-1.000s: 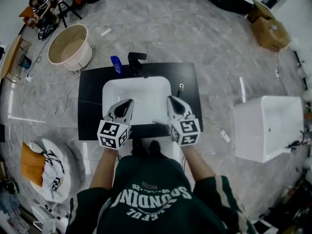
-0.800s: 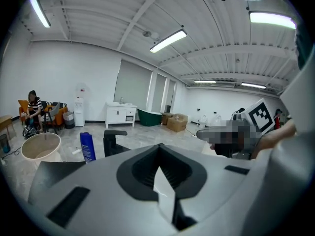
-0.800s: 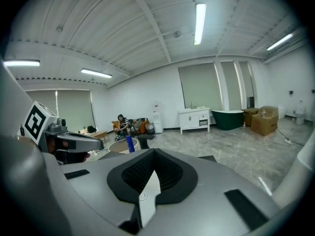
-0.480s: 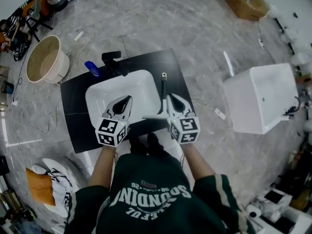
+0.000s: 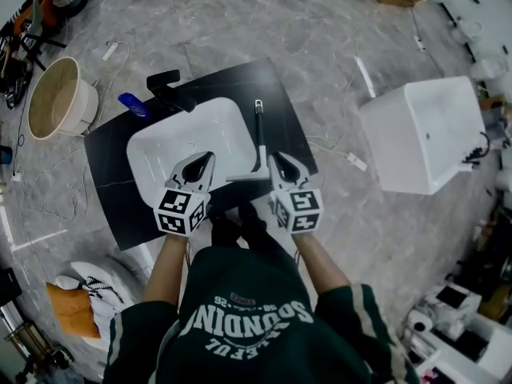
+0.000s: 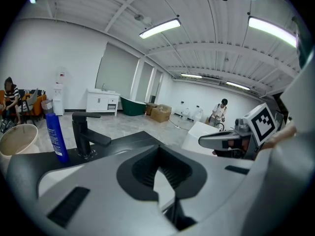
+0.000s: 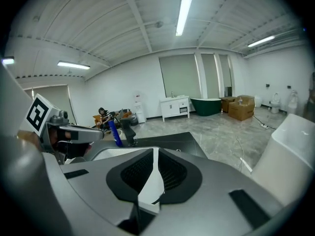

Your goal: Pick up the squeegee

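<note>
Approach phase, judging by the layout: nothing picked up yet. Squeegee (image 5: pixel 259 138) lies flat on the black worktop (image 5: pixel 282 102), just right of the white basin (image 5: pixel 192 138), handle pointing away from the person, blade end nearest & just beside the tip of the right hand-held gripper (image 5: pixel 280 163). That one has its jaws together w/ nothing btwn them. The left hand-held gripper (image 5: pixel 206 162) sits over the basin's near edge, jaws also together, empty. Next move, as I read it: right one must spread its jaws first, then drop onto the handle, straddle it crosswise & close. Handle is thin and lies flat on the worktop, so the tips prob. need to go right down to the surface. Count: 1 squeegee, 2 hand-held grippers, 1 basin, 1 black tap (image 5: pixel 168 86), 1 blue bottle (image 5: pixel 132 104) beside the tap, 1 worktop. On the floor: 1 round beige tub (image 5: pixel 80 102) to the left, 1 white box (image 5: pixel 424 134) to the right.
</note>
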Demonstrator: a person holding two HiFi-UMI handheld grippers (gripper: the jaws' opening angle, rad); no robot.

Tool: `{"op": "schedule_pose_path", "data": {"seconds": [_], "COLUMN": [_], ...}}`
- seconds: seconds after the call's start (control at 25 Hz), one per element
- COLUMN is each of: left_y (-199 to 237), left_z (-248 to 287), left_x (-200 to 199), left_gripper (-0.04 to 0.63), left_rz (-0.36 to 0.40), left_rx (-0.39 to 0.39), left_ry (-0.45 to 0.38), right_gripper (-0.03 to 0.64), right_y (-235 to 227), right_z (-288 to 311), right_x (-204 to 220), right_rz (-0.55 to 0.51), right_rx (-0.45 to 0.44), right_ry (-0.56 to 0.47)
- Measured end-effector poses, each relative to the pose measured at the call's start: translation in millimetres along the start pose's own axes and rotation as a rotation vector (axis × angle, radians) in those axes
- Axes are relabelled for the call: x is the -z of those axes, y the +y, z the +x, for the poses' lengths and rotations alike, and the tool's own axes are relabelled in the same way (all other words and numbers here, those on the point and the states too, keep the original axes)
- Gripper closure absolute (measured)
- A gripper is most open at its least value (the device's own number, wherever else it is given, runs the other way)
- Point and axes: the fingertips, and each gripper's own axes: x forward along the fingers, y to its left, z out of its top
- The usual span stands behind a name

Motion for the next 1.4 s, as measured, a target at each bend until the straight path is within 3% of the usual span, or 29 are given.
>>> {"op": "schedule_pose_path", "data": {"seconds": [0.4, 1.04, 1.4], "left_y": [3.2, 26.7, 42.7], "left_z": [-0.2, -17.2, -27.0], "left_x": [26.9, 44.5, 53.1], "left_gripper": [0.594, 0.594, 0.594], "left_rz": [-0.034, -0.075, -0.101], "left_rx": [0.009, -0.040, -0.075], "left_ry": [0.042, 0.071, 0.082], "right_gripper": [0.480, 0.474, 0.474], "right_y": [2.4, -22.9, -38.6], "right_z": [2.2, 61.7, 102.6], "right_x": [59.5, 106.6, 122.8], "right_rz": [0.041, 0.100, 0.072], "right_rx": [0.039, 0.091, 0.127], "right_ry": [0.132, 0.312, 0.417]}}
